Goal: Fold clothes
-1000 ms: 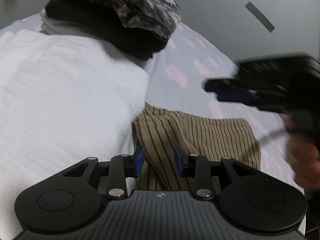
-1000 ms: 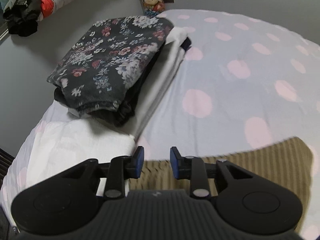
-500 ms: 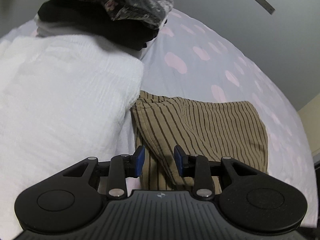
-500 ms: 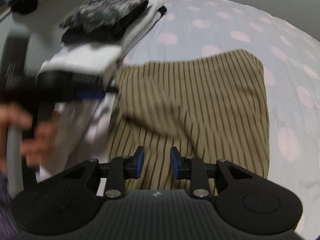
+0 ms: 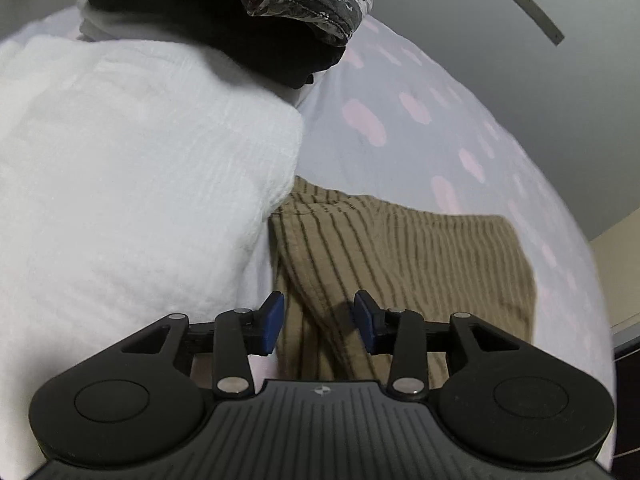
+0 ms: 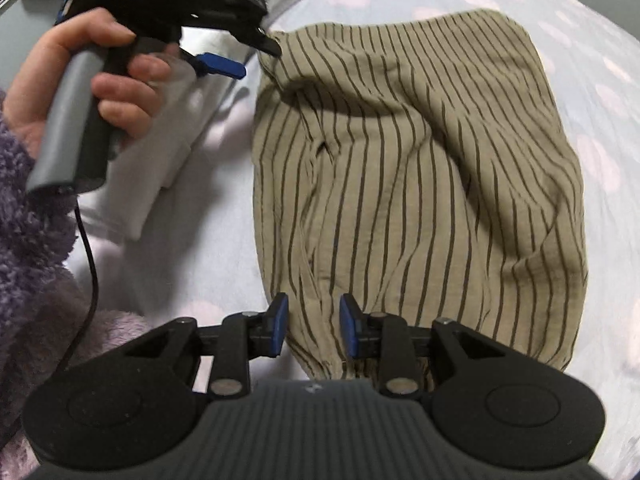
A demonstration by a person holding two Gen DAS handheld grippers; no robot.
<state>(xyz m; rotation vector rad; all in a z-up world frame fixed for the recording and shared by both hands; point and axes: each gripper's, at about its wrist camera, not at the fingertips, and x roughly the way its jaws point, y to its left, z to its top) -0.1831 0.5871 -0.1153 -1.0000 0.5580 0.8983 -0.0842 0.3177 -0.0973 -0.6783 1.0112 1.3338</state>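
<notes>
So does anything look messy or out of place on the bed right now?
The tan striped garment is folded but rumpled, with a raised ridge across its middle and wavy edges. The white textured cloth and the floral-topped stack beside it look tidy.

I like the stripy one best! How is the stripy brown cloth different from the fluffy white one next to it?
The striped tan cloth has dark lines; the white cloth is plain. The striped one lies flat and thin with wrinkles; the white one is a thick, puffy fold. Both rest on the spotted bedsheet, side by side.
</notes>
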